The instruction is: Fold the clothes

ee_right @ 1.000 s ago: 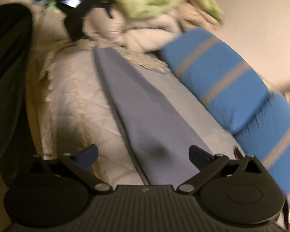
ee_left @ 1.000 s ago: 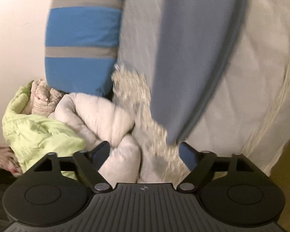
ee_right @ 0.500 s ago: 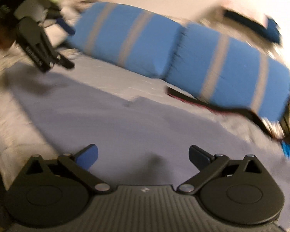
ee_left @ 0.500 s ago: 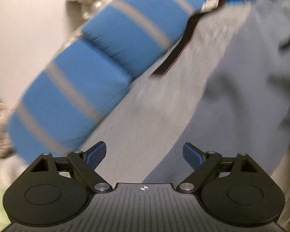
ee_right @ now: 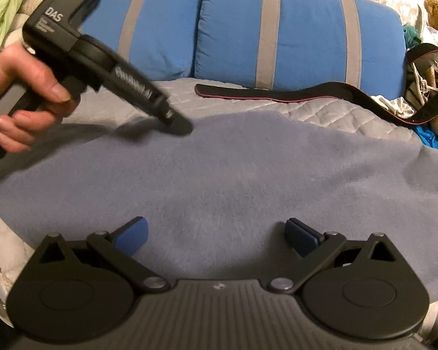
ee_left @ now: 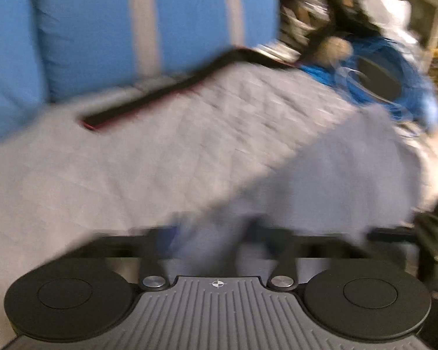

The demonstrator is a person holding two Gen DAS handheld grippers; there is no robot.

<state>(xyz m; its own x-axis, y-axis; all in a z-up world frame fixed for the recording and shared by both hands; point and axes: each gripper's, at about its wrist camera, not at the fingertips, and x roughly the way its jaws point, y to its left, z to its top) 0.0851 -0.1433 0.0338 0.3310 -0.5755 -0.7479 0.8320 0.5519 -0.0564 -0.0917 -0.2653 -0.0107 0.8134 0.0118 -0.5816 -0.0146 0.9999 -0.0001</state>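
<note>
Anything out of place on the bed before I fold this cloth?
Yes: a black strap lies across the quilt just behind the grey-blue cloth, trailing into the clutter at the right. It touches no gripper.

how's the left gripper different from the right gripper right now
The left gripper looks shut on the grey-blue cloth, with fabric bunched between its fingers; the right gripper is open and holds nothing. The left view is motion-blurred, the right view sharp. In the right view the left one angles down at the cloth's far edge; the right one hovers over its near side.
</note>
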